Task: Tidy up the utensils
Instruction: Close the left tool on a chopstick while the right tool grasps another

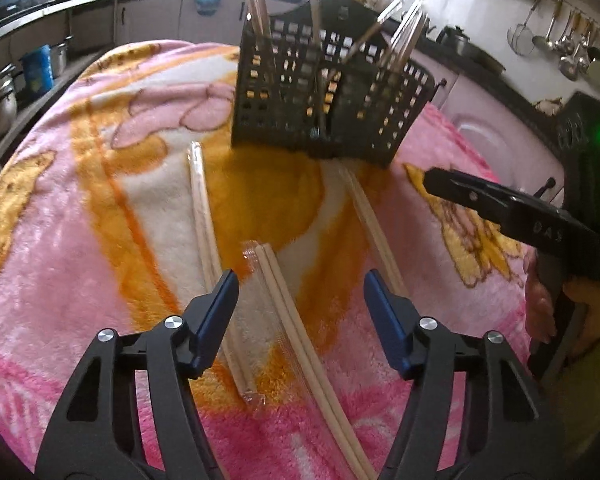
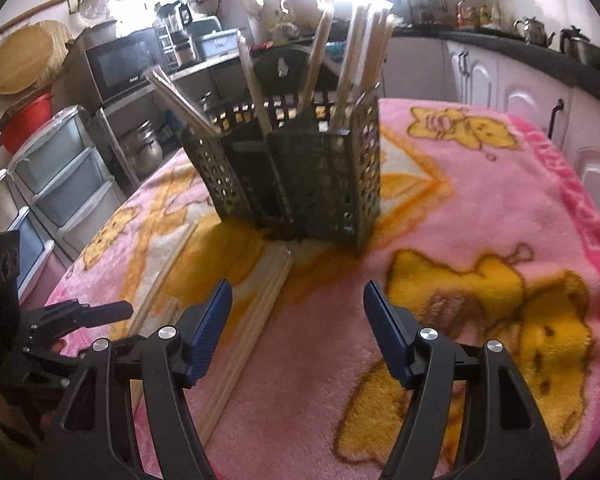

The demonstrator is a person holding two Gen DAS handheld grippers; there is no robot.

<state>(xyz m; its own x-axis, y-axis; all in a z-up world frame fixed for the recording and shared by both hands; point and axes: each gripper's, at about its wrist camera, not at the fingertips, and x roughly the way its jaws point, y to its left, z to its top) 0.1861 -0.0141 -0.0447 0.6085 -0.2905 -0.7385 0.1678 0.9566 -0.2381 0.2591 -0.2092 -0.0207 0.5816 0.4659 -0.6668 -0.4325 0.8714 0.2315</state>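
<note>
A black perforated utensil basket (image 1: 324,100) (image 2: 300,176) stands on a pink and yellow fleece blanket (image 1: 80,208) (image 2: 480,208), with several wrapped chopstick pairs upright in it. Three wrapped pairs lie on the blanket in front of it: a left pair (image 1: 202,216), a middle pair (image 1: 292,320) and a right pair (image 1: 376,232). My left gripper (image 1: 299,292) is open just above the middle pair, which runs between its blue pads without touching them. My right gripper (image 2: 298,296) is open over bare blanket, and the nearest pair (image 2: 260,312) lies by its left finger.
A hand (image 1: 540,312) holds the right gripper's handle at the right edge of the left wrist view. Kitchen counters and cabinets (image 2: 500,80) ring the table. A microwave (image 2: 124,60) and plastic drawers (image 2: 60,168) stand to the left; ladles (image 1: 572,48) hang on the wall.
</note>
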